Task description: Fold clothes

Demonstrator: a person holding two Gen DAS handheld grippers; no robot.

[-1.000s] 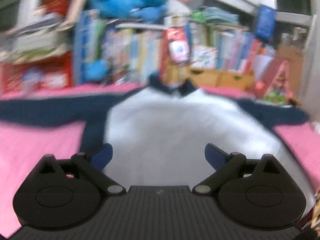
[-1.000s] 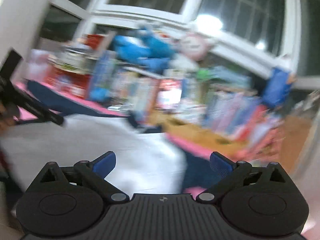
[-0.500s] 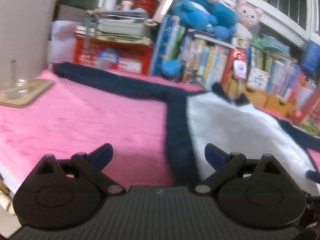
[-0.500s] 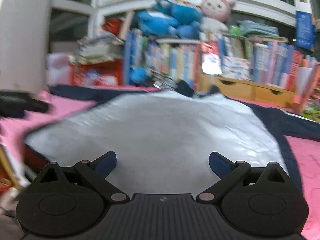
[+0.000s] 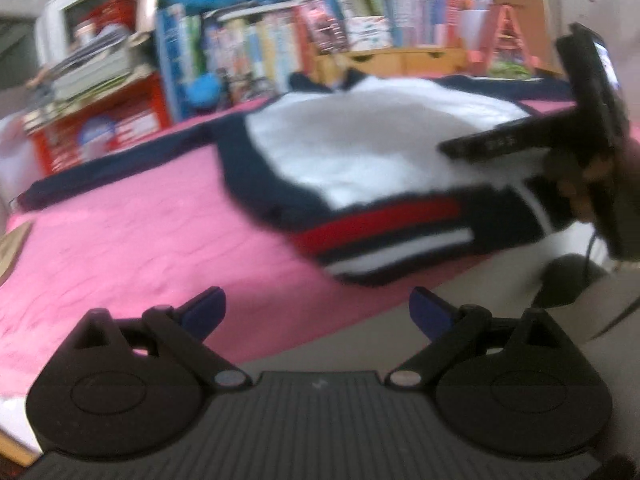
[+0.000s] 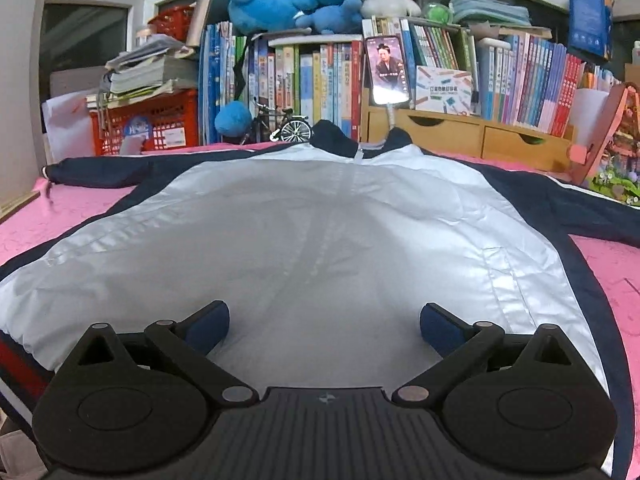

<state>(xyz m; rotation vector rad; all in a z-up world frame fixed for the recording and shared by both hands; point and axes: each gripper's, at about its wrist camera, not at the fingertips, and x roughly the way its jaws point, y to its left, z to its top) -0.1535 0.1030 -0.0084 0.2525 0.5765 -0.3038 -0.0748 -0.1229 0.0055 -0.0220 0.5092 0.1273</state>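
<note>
A: Your right hand-held gripper [image 6: 324, 318] hovers with its jaws spread wide and nothing in them, low over the white body of the jacket [image 6: 320, 248]. Your left hand-held gripper [image 5: 318, 306] is just as wide and just as bare, off the near-left corner.

B: And the jacket itself?

A: Spread flat, front up, on the pink mat [image 6: 612, 280] covering the bench, collar toward the bookshelf [image 6: 440, 76], sleeves out to both sides.

B: So where should you bite?

A: I'd say the striped hem [image 5: 384, 236]. Pinch both layers at each corner, and lift evenly so the slick fabric doesn't slide.
</note>
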